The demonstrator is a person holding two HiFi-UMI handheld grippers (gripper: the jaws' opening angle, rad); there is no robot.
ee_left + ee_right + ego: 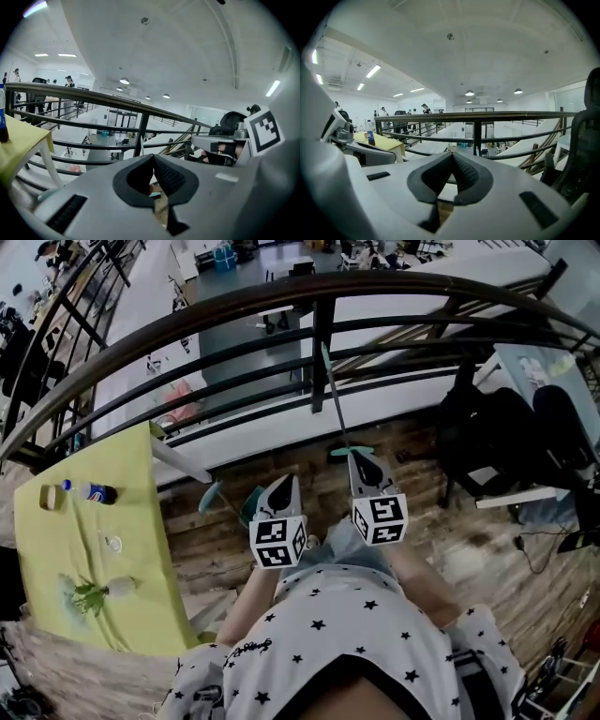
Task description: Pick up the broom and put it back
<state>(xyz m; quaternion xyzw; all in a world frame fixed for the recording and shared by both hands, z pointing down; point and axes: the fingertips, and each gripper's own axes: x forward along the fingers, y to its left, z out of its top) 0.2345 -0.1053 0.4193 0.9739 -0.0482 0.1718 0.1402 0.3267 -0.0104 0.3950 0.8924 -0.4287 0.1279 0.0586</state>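
The broom (333, 395) has a thin pale handle and a teal head on the wooden floor. It leans upright against the black railing (234, 310). The top of the handle shows against the railing post in the left gripper view (141, 145) and the right gripper view (476, 150). My right gripper (361, 457) is shut and holds nothing, its tip just on my side of the broom's head. My left gripper (284, 479) is to its left, also shut with nothing in it. Both point at the railing, jaws together in the left gripper view (153, 157) and the right gripper view (452, 154).
A yellow-green table (141, 549) stands at the left with a bottle (91, 491), a tape roll (50, 496) and a small plant (94, 594). A teal dustpan-like thing (211, 495) lies by its corner. A black office chair (497, 427) stands at the right. Beyond the railing is a drop to a lower floor.
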